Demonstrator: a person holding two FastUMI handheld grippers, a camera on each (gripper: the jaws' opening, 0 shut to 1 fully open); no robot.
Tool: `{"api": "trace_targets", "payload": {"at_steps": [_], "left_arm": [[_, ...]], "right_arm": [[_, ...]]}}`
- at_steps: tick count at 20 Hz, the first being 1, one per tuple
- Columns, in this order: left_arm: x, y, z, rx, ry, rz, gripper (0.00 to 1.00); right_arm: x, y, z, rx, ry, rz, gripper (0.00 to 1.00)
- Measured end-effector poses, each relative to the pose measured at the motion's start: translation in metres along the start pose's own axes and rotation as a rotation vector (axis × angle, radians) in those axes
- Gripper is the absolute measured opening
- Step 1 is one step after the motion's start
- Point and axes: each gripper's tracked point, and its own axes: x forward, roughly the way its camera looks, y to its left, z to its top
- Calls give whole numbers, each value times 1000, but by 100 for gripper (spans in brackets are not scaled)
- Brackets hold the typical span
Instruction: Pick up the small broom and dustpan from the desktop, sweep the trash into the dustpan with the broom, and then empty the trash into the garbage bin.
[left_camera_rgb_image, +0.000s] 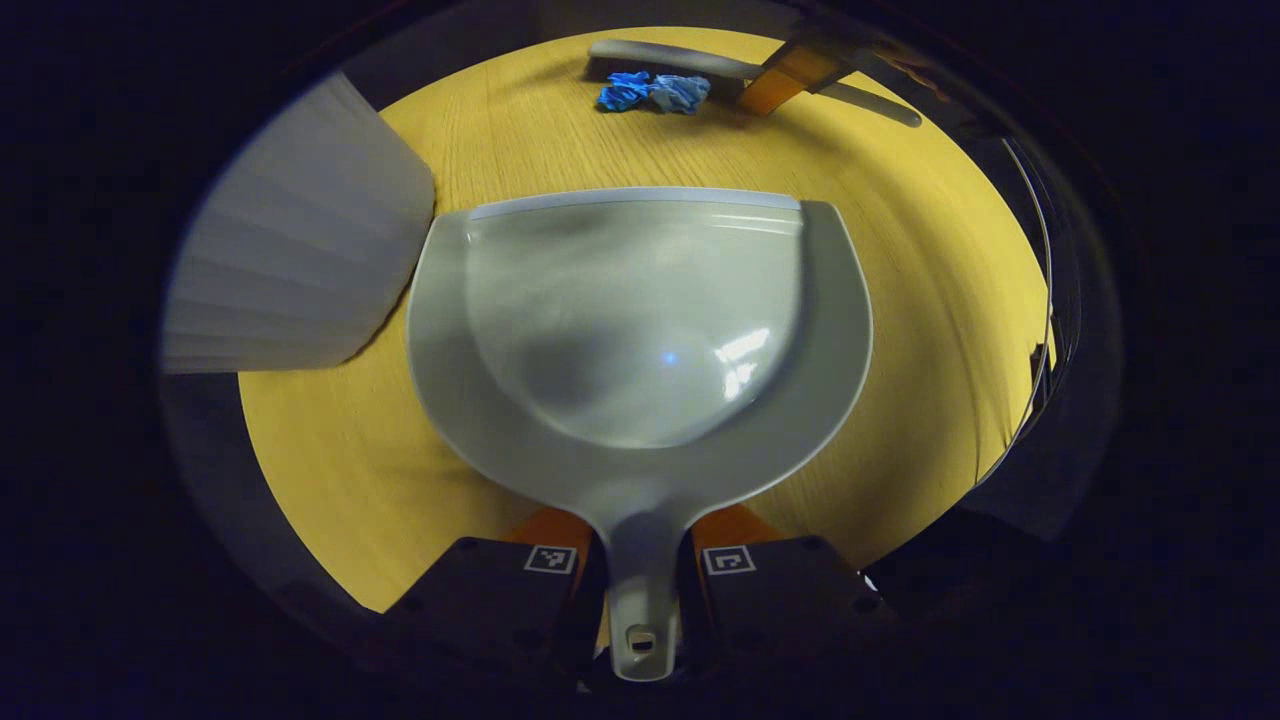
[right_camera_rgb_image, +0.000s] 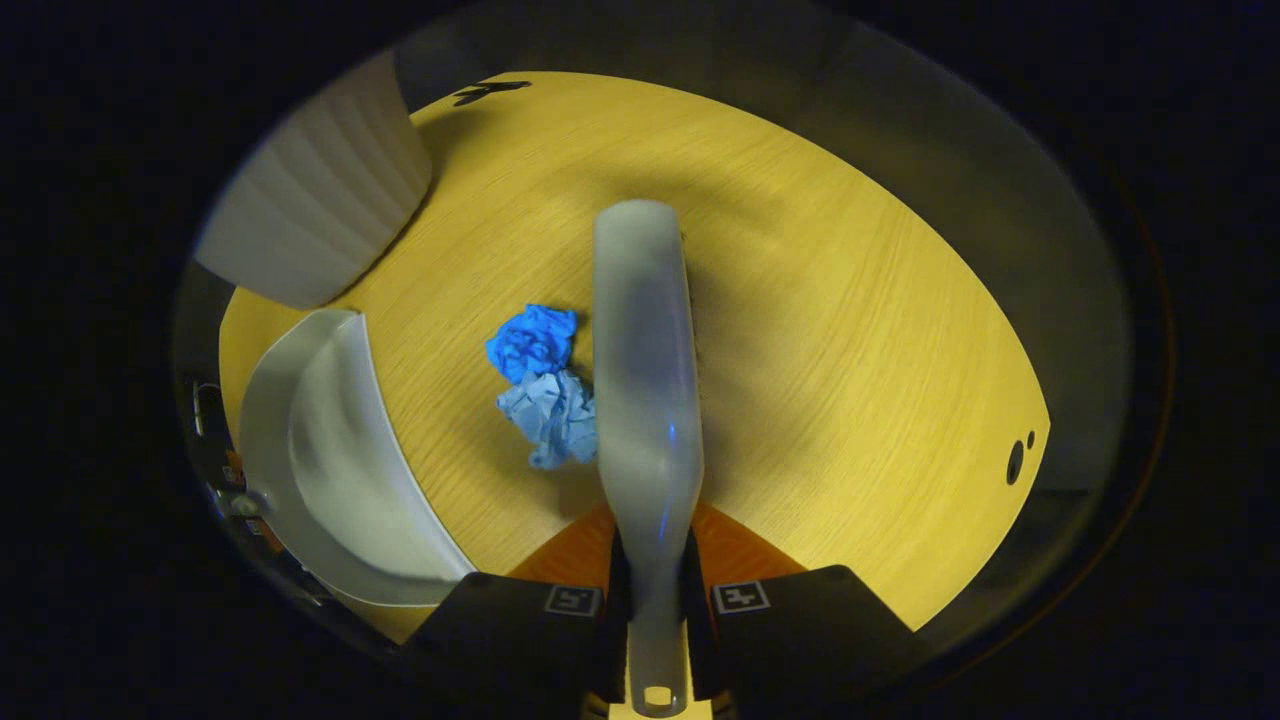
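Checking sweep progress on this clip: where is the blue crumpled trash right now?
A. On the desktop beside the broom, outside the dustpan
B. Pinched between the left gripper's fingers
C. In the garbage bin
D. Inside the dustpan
A: the two blue crumpled wads lie on the desktop against the broom, and the dustpan held by the left gripper holds no trash.

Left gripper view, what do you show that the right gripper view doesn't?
Left gripper view's own: the whole dustpan with its empty scoop, handle clamped in the left gripper. Right gripper view's own: the broom seen lengthwise, clamped in the right gripper, and two dark holes in the table. Shared: the crumpled blue trash beside the broom, the white bin, the yellow table, broom and dustpan.
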Motion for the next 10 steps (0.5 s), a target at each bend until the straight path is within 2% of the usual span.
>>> {"api": "trace_targets", "payload": {"at_steps": [3,6,7,8,10], "left_arm": [[-3,3,4,108,-28,20,30],[4,15,2,323,-116,124,30],[6,12,1,350,-128,131,28],[5,9,2,348,-145,115,31],[5,4,-2,329,-195,64,30]], "right_arm": [[2,30,-18,-156,52,83,27],[-6,63,-31,-385,136,158,26],[-13,67,-33,-403,152,188,37],[-19,72,-28,-383,149,226,28],[-34,80,-16,-273,142,308,27]]}}
